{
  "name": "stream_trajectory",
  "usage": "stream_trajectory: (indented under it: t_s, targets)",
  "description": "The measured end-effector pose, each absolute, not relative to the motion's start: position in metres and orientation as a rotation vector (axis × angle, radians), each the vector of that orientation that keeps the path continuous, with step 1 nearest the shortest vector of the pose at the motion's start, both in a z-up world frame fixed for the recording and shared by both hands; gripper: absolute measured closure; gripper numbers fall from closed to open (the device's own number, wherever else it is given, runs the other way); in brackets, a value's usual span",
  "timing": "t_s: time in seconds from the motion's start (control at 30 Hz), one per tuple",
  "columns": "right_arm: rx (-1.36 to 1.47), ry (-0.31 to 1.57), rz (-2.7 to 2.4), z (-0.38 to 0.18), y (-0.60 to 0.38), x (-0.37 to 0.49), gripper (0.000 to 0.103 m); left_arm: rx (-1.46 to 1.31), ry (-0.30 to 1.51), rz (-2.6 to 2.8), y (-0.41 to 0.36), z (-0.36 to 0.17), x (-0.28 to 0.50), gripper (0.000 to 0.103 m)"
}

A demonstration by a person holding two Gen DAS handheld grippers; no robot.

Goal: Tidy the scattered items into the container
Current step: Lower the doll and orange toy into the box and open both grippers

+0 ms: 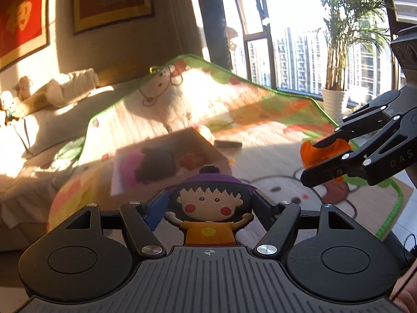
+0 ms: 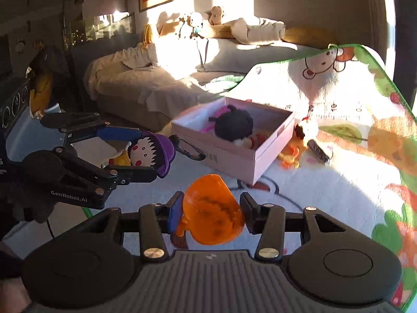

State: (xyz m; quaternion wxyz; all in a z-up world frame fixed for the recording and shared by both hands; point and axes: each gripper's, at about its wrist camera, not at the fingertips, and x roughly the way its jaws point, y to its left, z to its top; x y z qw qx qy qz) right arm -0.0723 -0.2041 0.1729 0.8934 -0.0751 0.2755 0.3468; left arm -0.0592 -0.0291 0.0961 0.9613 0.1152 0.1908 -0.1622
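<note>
Our left tool (image 1: 208,203) is closed on a flat cartoon girl figure (image 1: 208,208) with a purple hat and a yellow shirt, its fingers pressing her from both sides; in the right wrist view a black clip (image 2: 189,151) hangs off her hat, and the whole figure (image 2: 146,154) is lifted clear of the mat. Our right tool (image 2: 211,210) has its jaws set against the two sides of an orange plastic toy (image 2: 212,210), which sits between them and fills the gap. From the left wrist view the same orange toy (image 1: 325,147) shows pinched in the right tool (image 1: 316,161), at the right of the scene and above the mat.

Just beyond both tools lies a pink open box (image 2: 276,130), standing on a play mat (image 2: 338,182) with cartoon animals and a green edge. Inside the box we see a dark round plush (image 2: 234,125) and some pink and red items we cannot make out. On the mat, touching or just beside the box's far right side, lie a small orange and yellow toy (image 2: 288,159), a white and brown one (image 2: 307,127) and a dark oblong thing (image 2: 319,151). Farther off on the left stands a sofa (image 2: 156,83) with cushions and soft toys along its back. In the left wrist view, a potted palm (image 1: 336,78) stands by the window at the far right.
</note>
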Motion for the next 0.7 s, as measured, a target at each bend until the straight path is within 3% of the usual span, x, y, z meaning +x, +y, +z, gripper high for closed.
stream_trajectory:
  t_s: [0.3,0.37,0.4,0.43,0.57,0.7]
  targets:
    - [0.011,0.5,0.722,0.221,-0.169,0.059,0.056,0.217,0.287,-0.265,-0.019,0.125,0.068,0.027]
    - [0.05,0.511,0.702,0.216,-0.161,0.09,0.051,0.175,0.324,-0.283,-0.012,0.119,0.101,0.022]
    - [0.071,0.523,0.678,0.212,-0.159,0.104,0.044,0.155,0.35,-0.287,-0.008,0.116,0.112,0.017]
    - [0.091,0.531,0.654,0.208,-0.16,0.116,0.043,0.137,0.37,-0.284,-0.004,0.112,0.116,0.009]
    - [0.123,0.521,0.616,0.19,-0.181,0.136,0.034,0.124,0.409,-0.307,-0.001,0.096,0.093,0.006]
    - [0.095,0.566,0.537,0.165,-0.201,0.155,0.033,0.132,0.454,-0.356,-0.018,0.076,0.062,0.005]
